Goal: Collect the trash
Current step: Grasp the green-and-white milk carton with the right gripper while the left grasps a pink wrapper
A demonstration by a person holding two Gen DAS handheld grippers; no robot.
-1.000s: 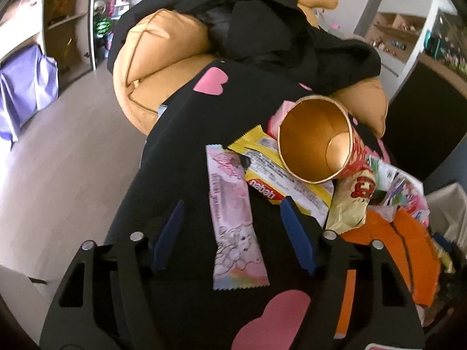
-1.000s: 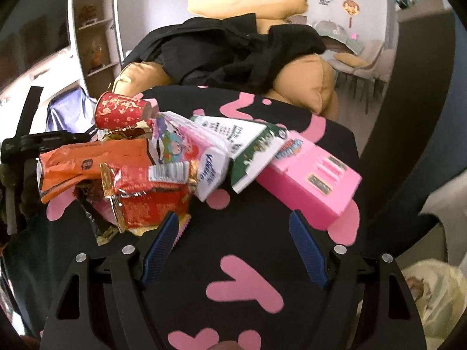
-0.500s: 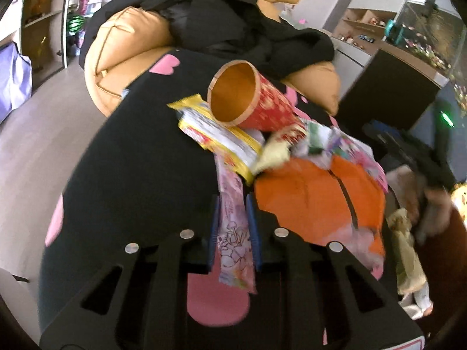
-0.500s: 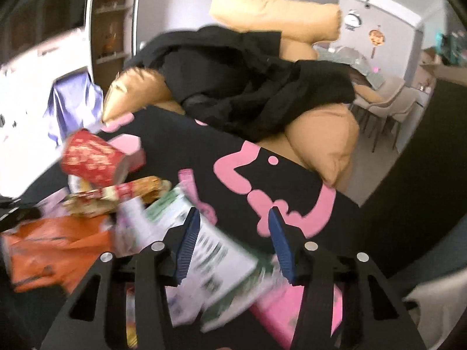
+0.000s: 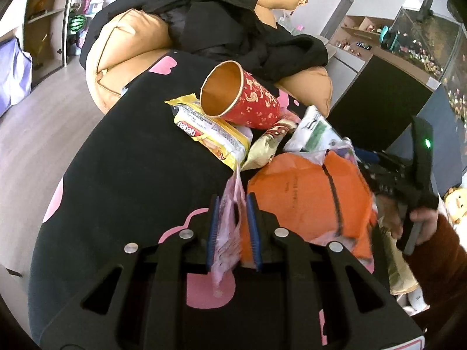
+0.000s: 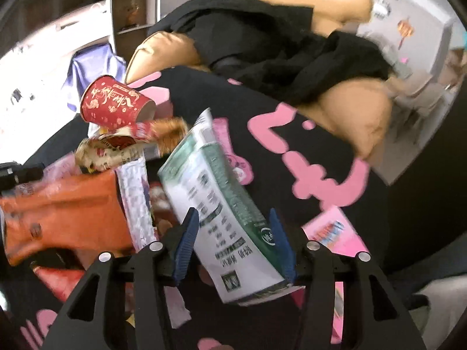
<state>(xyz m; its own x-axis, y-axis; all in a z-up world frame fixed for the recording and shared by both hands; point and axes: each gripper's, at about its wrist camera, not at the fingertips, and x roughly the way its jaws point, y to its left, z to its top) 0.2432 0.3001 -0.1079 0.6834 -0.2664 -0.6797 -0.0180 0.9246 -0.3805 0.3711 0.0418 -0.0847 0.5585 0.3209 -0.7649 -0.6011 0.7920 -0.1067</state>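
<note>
1. Biggest thing here is the black blanket with pink hearts (image 5: 131, 169), spread over a seat, and all the trash sits on it. Behind it are tan cushions (image 5: 128, 43) with a black jacket (image 5: 233, 23) dumped on top.

2. The trash pile is in the middle of the blanket. The largest piece is an orange wrapper (image 5: 306, 195), lying flat on the right side of the left wrist view.

3. The green and white carton (image 6: 221, 213) is tilted, with its far end pointing up and away over the pile. The right gripper (image 6: 236, 242) has it between its blue pads, jaws about half closed and pressing on both sides of it. The frame is a bit blurry.

4. A red paper cup (image 5: 242, 99) with gold print lies on its side on top of the pile, open mouth toward the left camera.

5. A yellow snack packet (image 5: 210, 134) sits under the cup, poking out to the left.

6. A pink box (image 6: 335, 233) lies flat on the blanket just right of the carton.

7. The pink wrapper (image 5: 230, 227) is a thin strip. The left gripper (image 5: 232, 230) is pinched narrow on it, pads tight against both sides, and the wrapper hangs crumpled out of the near end.

8. At the right edge of the left view you can see the person's hand (image 5: 420, 221) on the other gripper's handle, dark red sleeve (image 5: 437, 262) behind it.
</note>
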